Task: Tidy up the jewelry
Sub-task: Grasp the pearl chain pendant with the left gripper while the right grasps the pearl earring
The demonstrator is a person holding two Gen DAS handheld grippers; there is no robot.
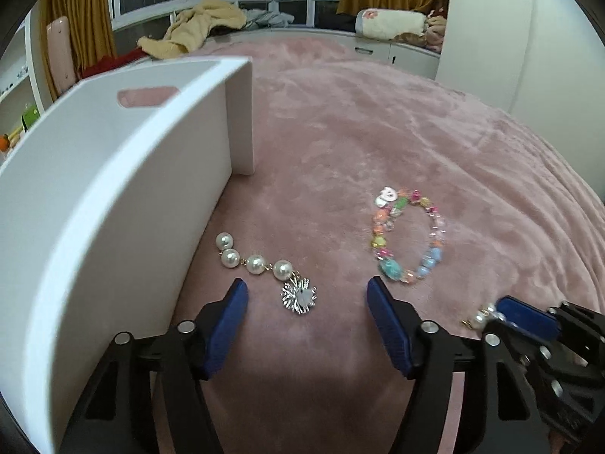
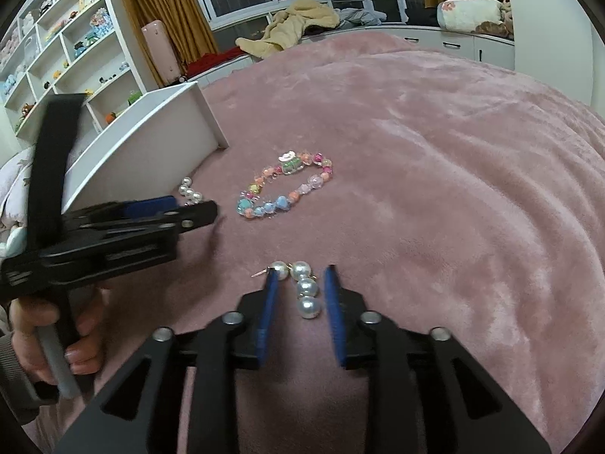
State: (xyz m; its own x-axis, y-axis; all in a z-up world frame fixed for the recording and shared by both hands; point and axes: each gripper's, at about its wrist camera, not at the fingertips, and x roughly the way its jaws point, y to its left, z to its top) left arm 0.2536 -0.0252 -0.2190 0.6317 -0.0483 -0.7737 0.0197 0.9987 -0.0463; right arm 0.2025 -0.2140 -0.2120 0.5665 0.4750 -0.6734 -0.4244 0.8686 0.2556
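Observation:
A pearl earring with a silver starburst charm (image 1: pixel 264 272) lies on the pink blanket beside the white box (image 1: pixel 113 174). My left gripper (image 1: pixel 306 291) is open, its tips just short of the charm. A colourful bead bracelet (image 1: pixel 408 238) lies to the right; it also shows in the right wrist view (image 2: pixel 287 189). A second pearl earring (image 2: pixel 304 285) lies between the fingers of my right gripper (image 2: pixel 300 274), which is partly open around it without clamping it. The right gripper shows at the lower right of the left wrist view (image 1: pixel 487 312).
The pink blanket (image 2: pixel 435 189) covers the bed. The white box (image 2: pixel 151 143) stands at the left, its wall close to my left gripper. White shelves (image 2: pixel 68 45) with toys stand far left. Clothes lie on the window bench (image 1: pixel 196 26).

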